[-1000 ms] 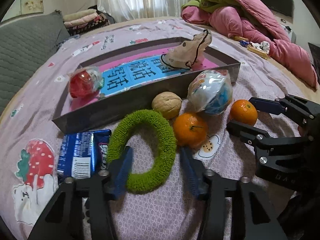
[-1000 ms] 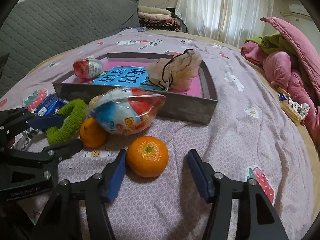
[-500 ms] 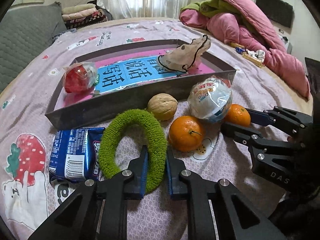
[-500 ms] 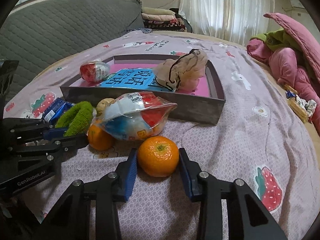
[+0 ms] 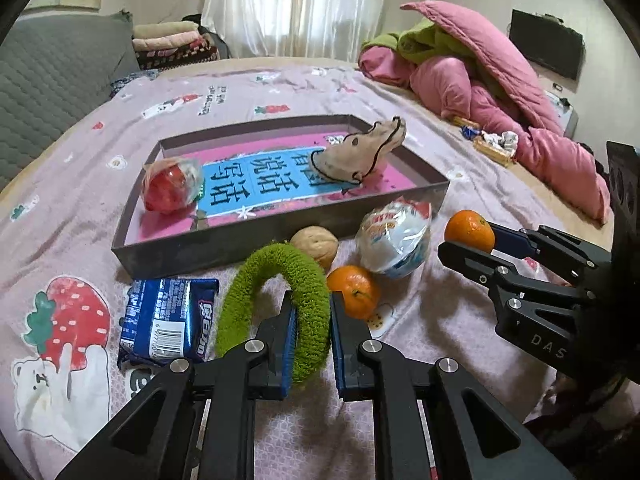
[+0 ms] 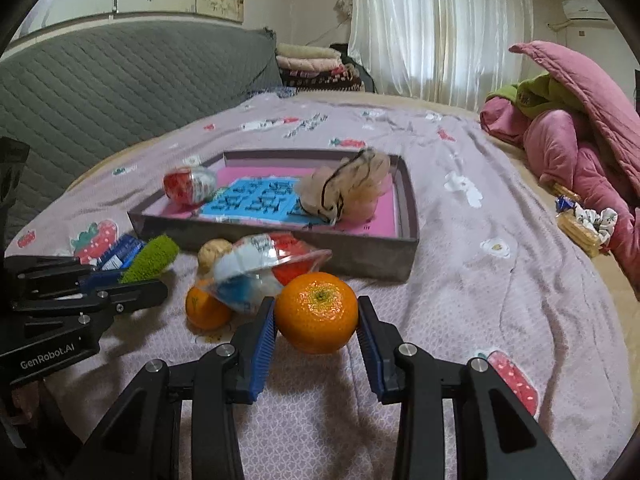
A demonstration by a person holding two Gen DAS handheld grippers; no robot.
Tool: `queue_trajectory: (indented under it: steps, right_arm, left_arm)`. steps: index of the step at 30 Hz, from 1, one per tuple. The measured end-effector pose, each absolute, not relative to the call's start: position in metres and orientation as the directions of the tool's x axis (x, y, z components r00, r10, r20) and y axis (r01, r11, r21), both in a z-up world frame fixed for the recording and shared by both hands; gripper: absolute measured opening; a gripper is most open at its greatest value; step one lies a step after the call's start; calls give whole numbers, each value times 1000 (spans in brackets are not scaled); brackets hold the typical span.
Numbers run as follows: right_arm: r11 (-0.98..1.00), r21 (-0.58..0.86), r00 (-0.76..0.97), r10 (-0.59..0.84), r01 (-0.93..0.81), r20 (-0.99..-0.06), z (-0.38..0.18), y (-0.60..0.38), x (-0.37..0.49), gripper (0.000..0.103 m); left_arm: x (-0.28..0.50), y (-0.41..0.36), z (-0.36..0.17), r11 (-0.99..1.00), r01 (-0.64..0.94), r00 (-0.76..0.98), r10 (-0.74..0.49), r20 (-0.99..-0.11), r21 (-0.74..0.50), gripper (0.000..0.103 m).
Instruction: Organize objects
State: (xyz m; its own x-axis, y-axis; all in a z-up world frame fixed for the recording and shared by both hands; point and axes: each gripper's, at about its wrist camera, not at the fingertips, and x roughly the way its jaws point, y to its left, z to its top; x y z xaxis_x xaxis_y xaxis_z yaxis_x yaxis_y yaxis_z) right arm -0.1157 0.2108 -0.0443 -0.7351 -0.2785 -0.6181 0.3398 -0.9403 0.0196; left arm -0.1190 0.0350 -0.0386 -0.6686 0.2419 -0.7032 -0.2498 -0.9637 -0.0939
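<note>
My left gripper (image 5: 311,322) is shut on the near side of a green fuzzy ring (image 5: 276,304) and holds it tilted up off the bedspread. My right gripper (image 6: 316,320) is shut on a tangerine (image 6: 316,312), lifted above the bed; it also shows in the left wrist view (image 5: 470,231). A grey tray (image 5: 280,240) with a pink and blue sheet holds a red wrapped ball (image 5: 172,184) and a beige pouch (image 5: 360,152). In front of the tray lie a walnut (image 5: 316,245), a second tangerine (image 5: 354,290), a blue-white wrapped ball (image 5: 396,240) and a blue snack pack (image 5: 166,320).
All this lies on a lilac printed bedspread (image 5: 64,200). A pile of pink and green quilts (image 5: 480,76) is at the far right with small wrappers (image 5: 492,144) beside it. A grey padded headboard (image 6: 120,92) is at the left.
Both grippers went from open to shut, the left on the green ring, the right on the tangerine. Both have since risen, lifting the ring's near side and the tangerine off the bed.
</note>
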Motion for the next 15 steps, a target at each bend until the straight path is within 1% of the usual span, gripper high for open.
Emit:
queue_trajectory:
  steps: [6, 15]
  right_arm:
    - [-944, 12, -766, -276, 330, -581, -36, 211, -113, 40]
    - [-946, 24, -773, -279, 323, -570, -34, 211, -114, 40]
  left_arm:
    - [-117, 32, -30, -965, -238, -688, 247, -682, -109, 15]
    - [-124, 27, -22, -967, -230, -708, 246, -662, -113, 15]
